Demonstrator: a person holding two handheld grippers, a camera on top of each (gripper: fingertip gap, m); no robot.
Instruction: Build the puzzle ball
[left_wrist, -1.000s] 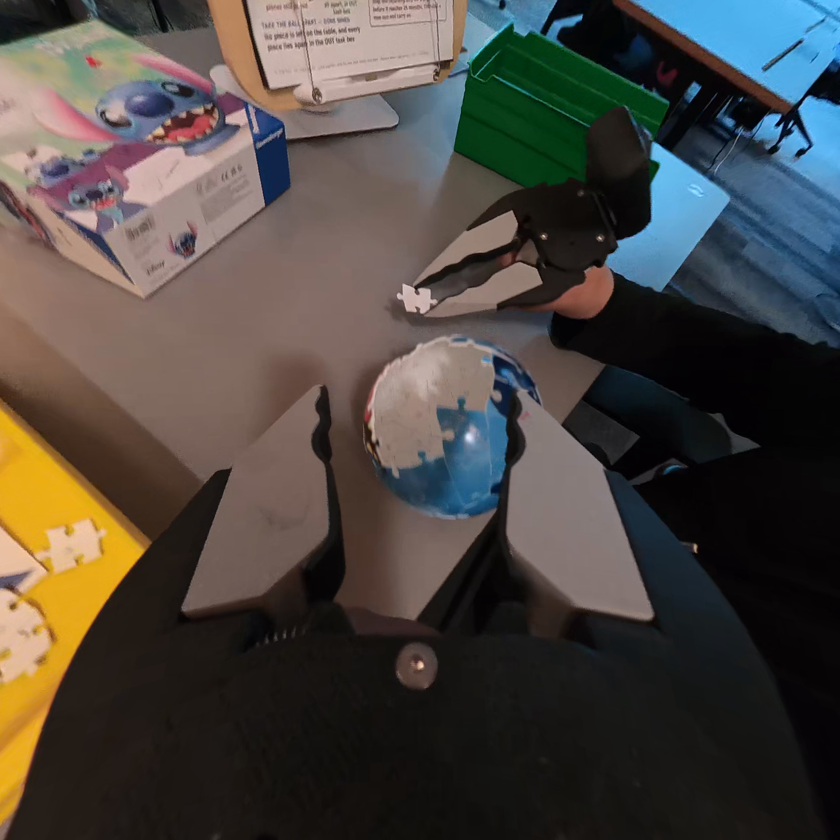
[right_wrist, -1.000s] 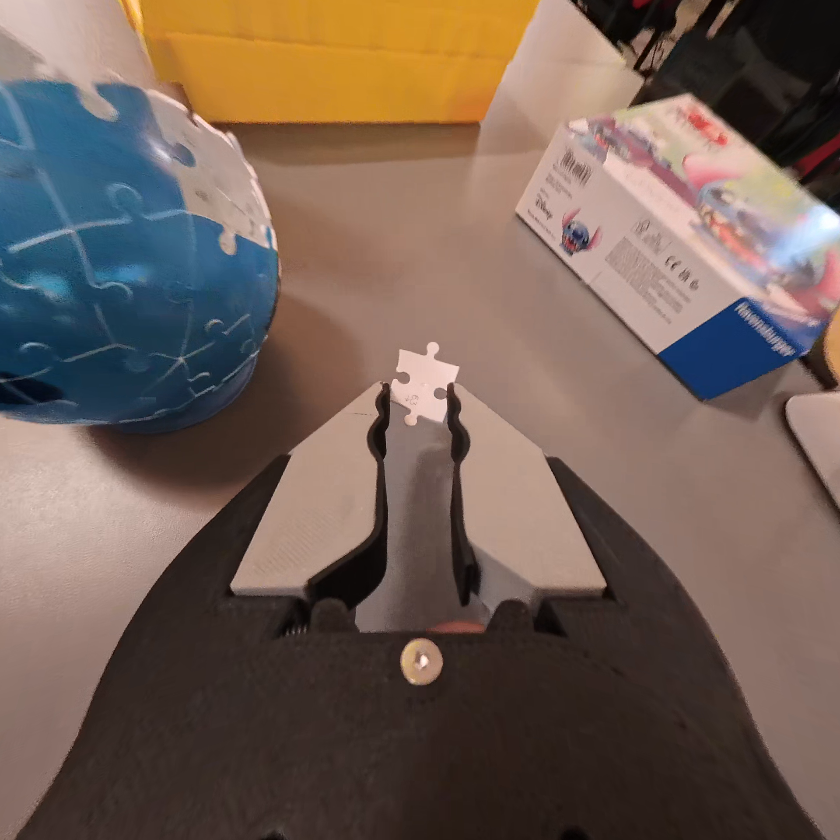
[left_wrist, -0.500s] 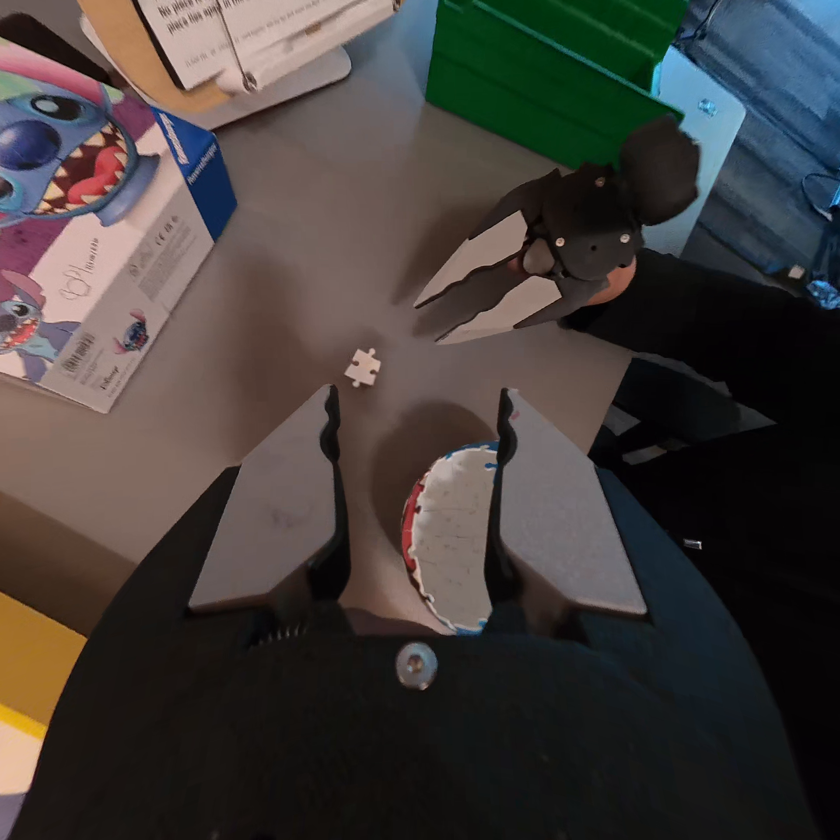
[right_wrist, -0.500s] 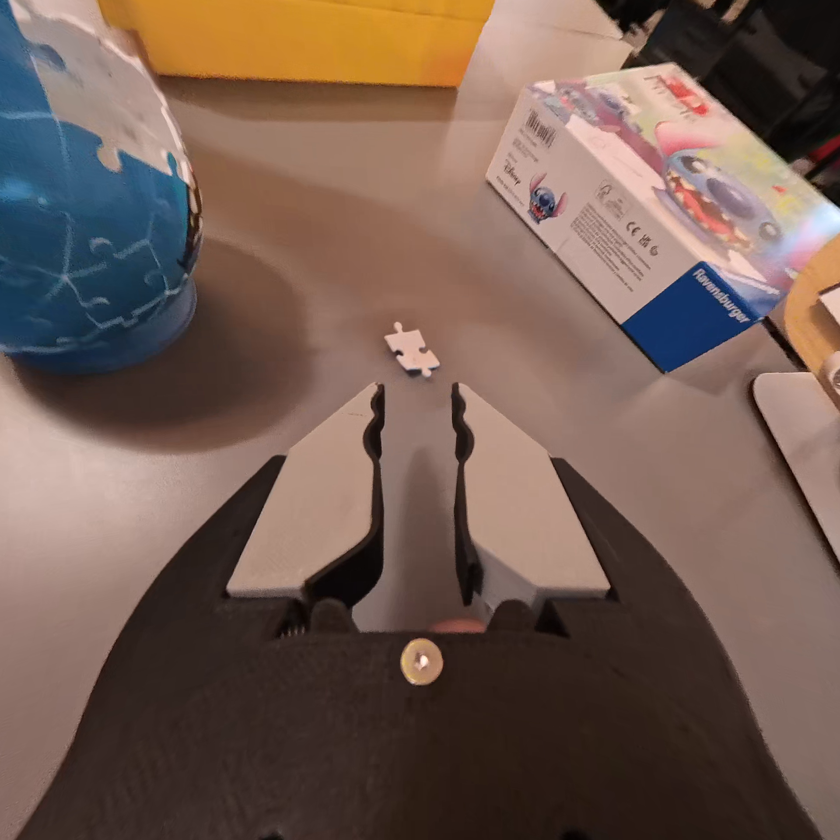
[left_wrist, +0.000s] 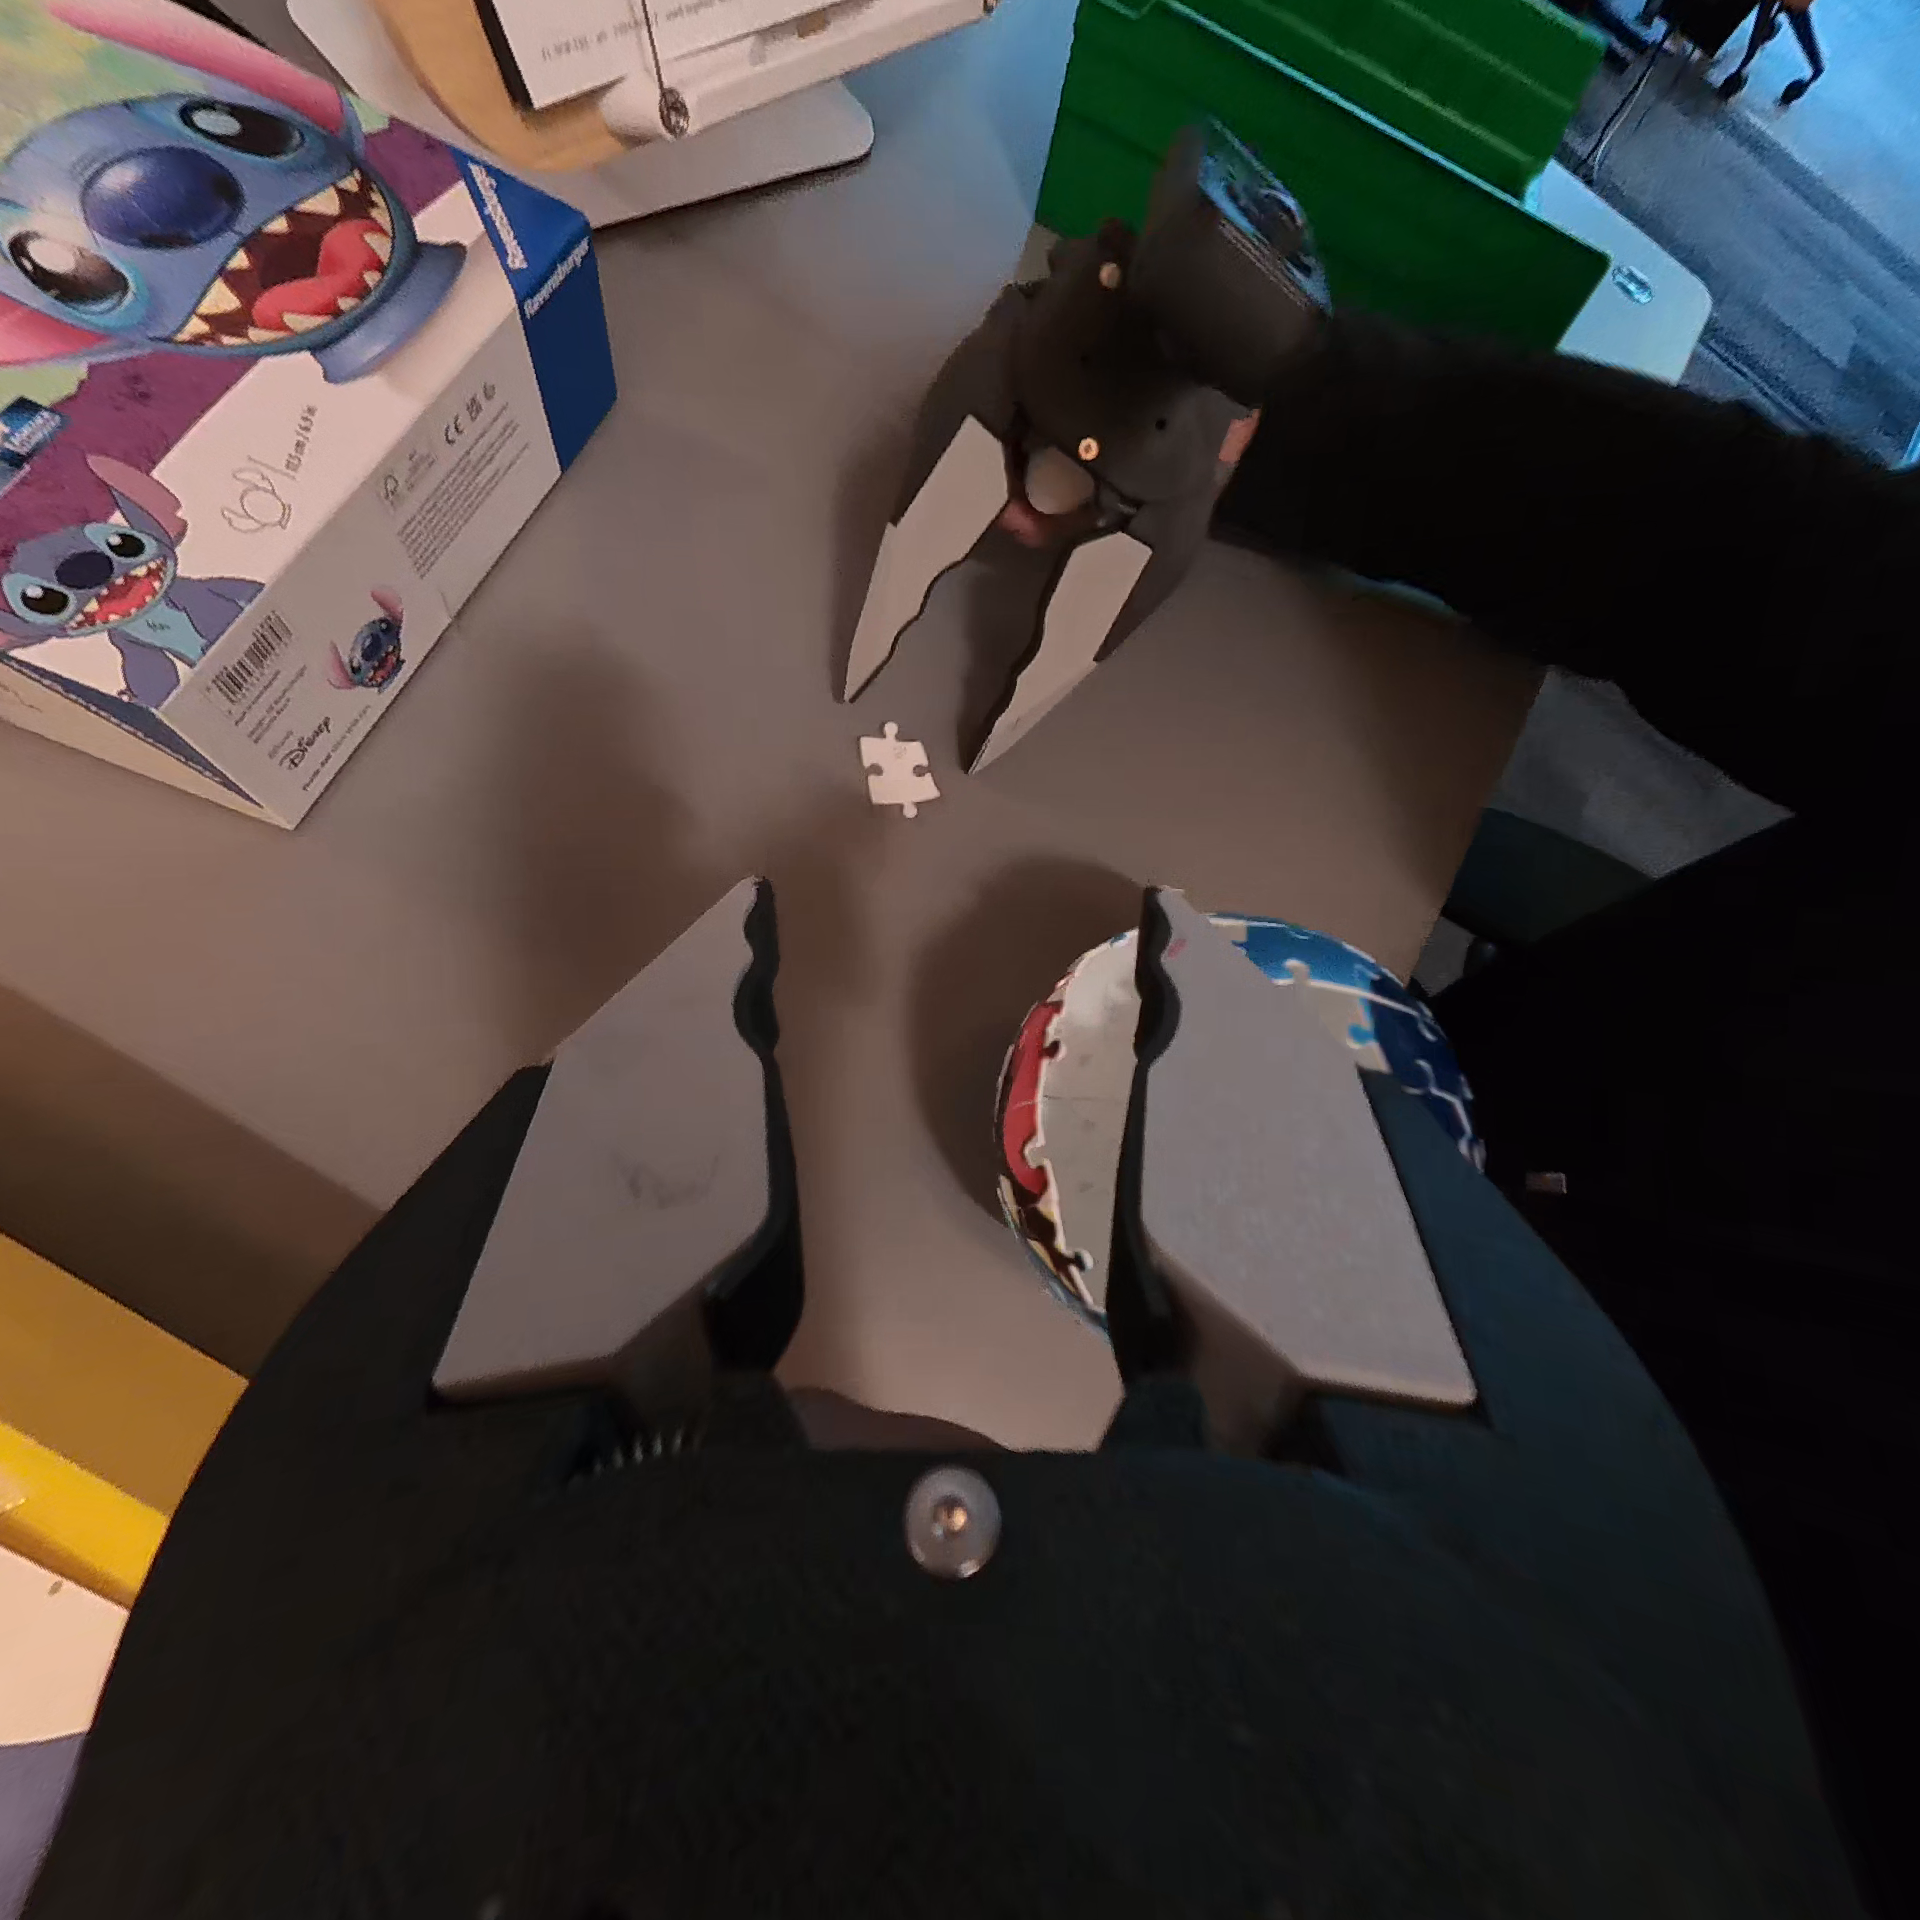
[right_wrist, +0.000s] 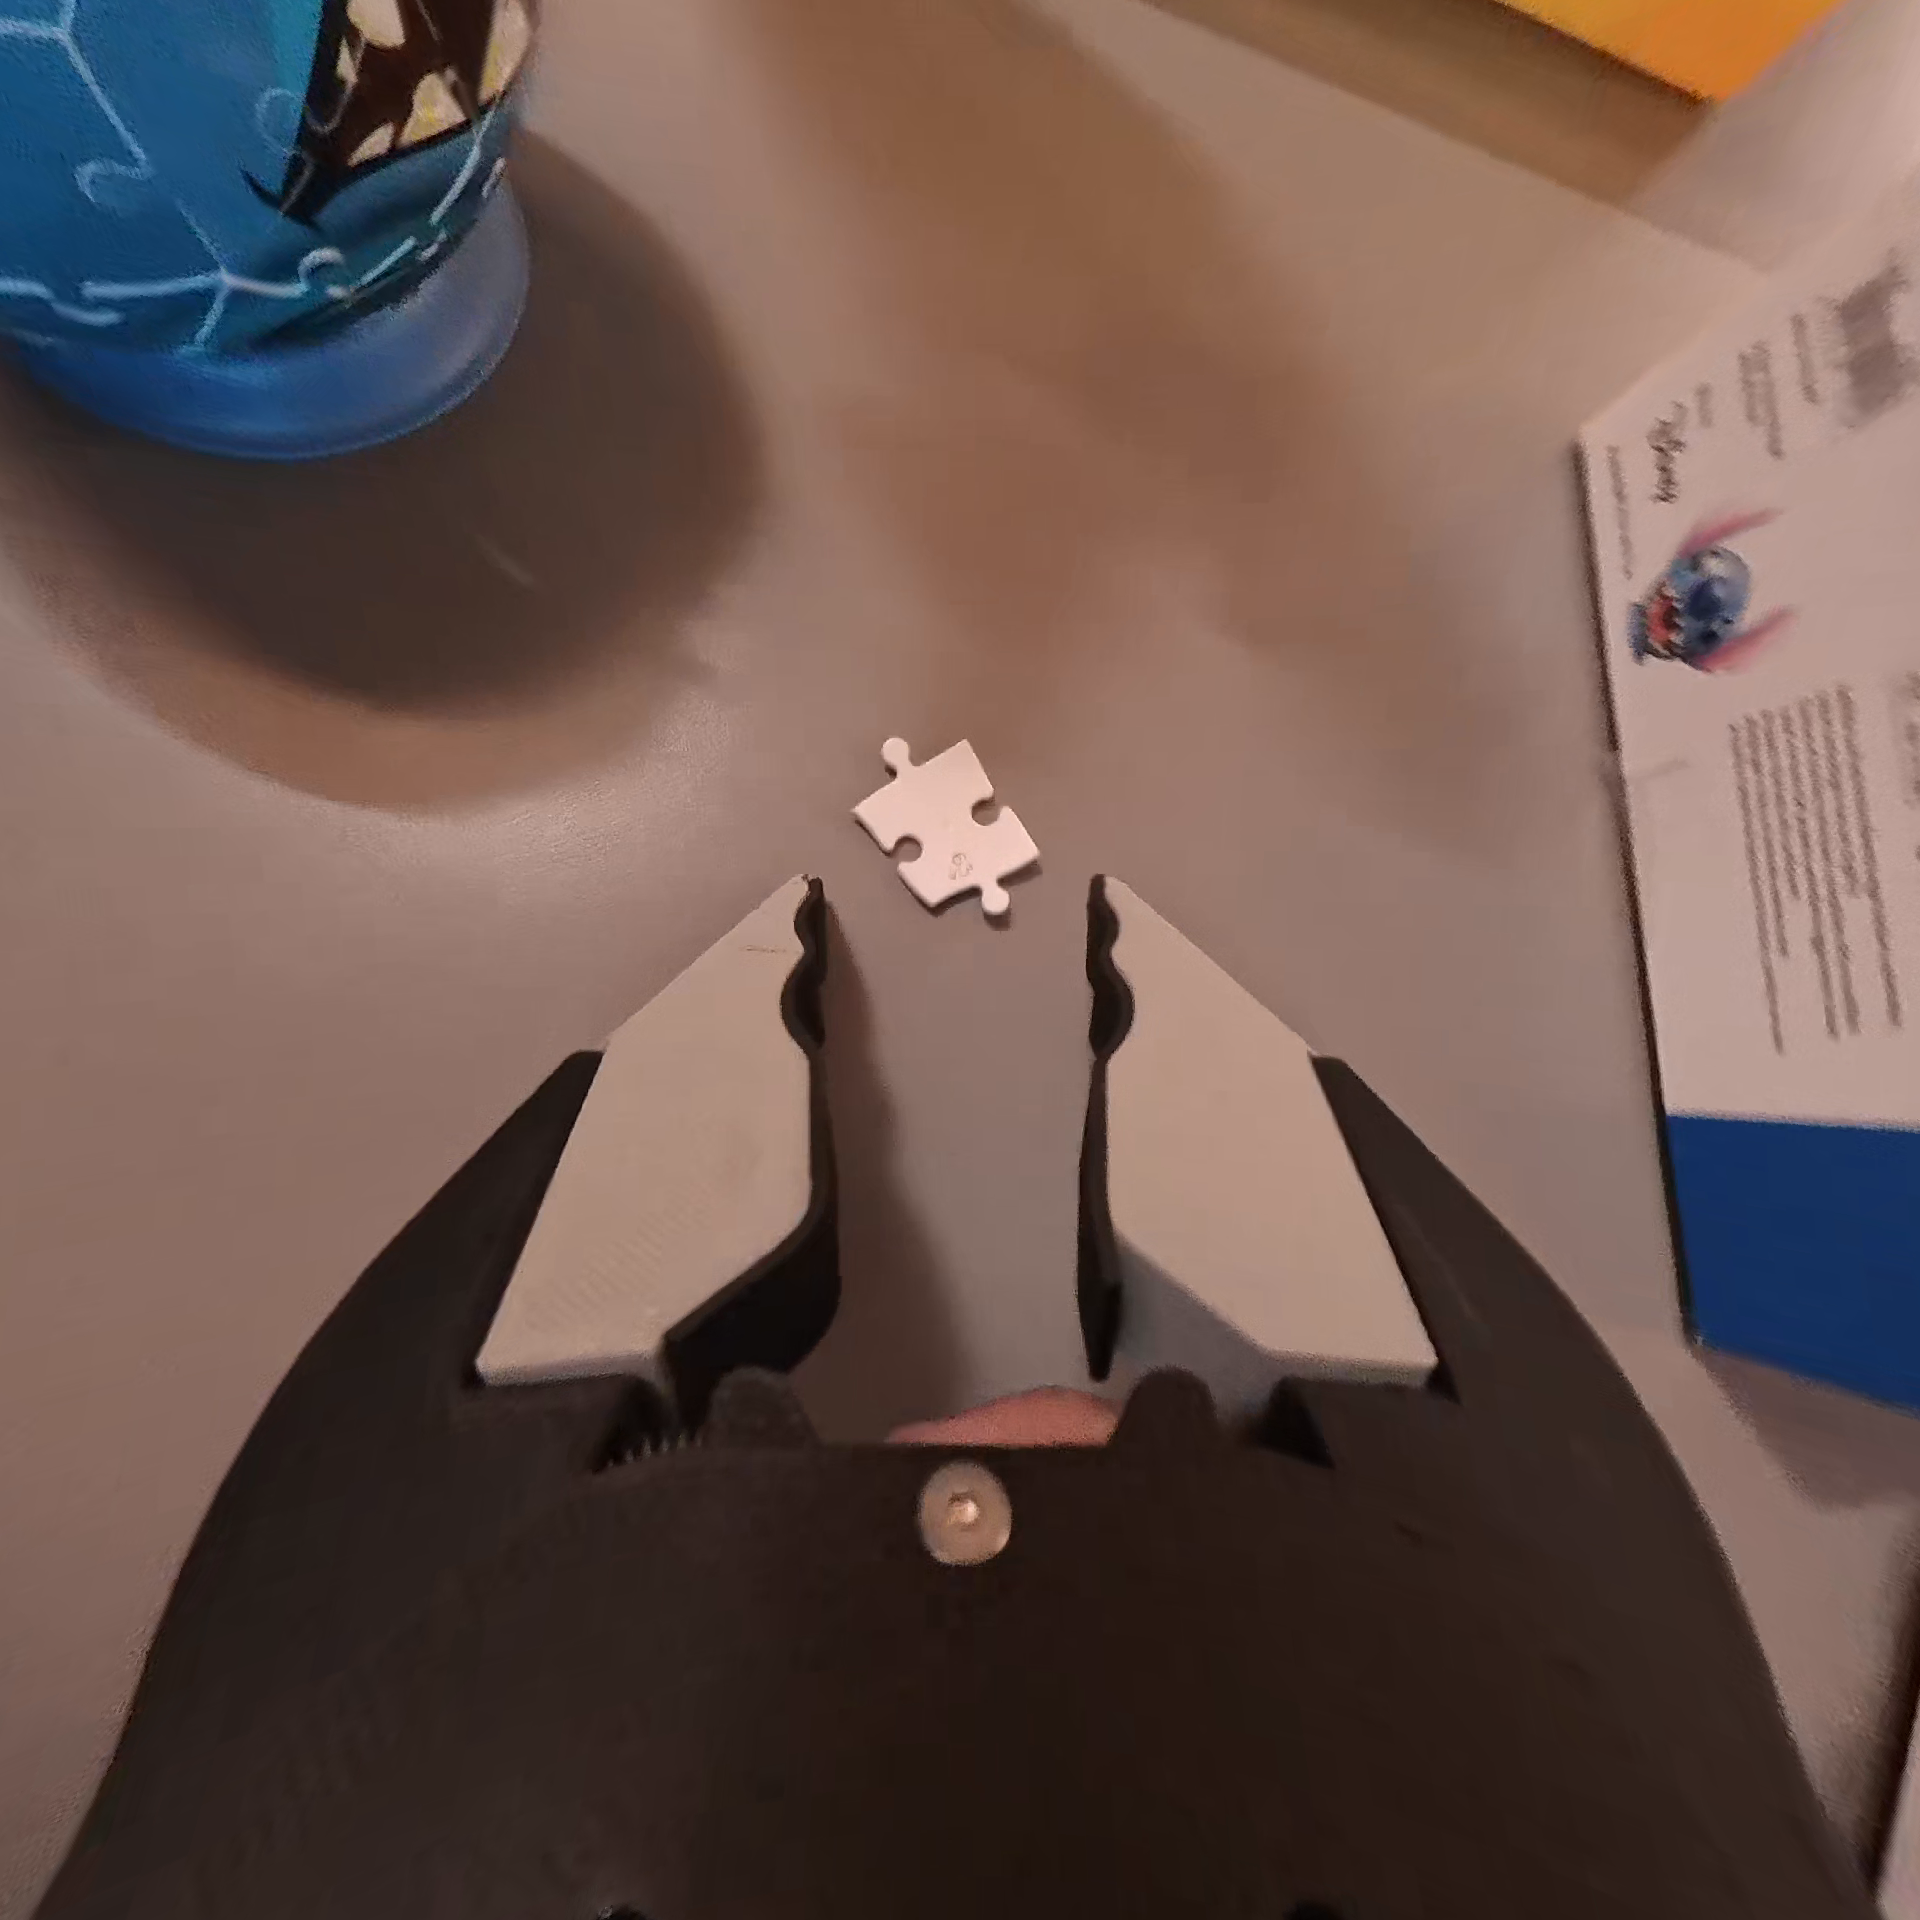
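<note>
The ball (left_wrist: 1060, 1122) is partly built, one loose piece (right_wrist: 948, 828) lies flat on the surface (right_wrist: 1195, 468), and both grippers, left (left_wrist: 951, 935) and right (right_wrist: 951, 899), are spread and empty.

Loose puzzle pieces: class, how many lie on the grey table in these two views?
1. A white puzzle piece lies blank side up just ahead of the open right gripper, apart from the puzzle ball. Others may be out of frame.

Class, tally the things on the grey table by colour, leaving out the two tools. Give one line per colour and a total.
White: 1, the loose puzzle piece
Blue: 1, the puzzle ball
Green: 1, the bin
Yellow: 1, the tray
Many-coloured: 1, the puzzle box
Total: 5
</note>
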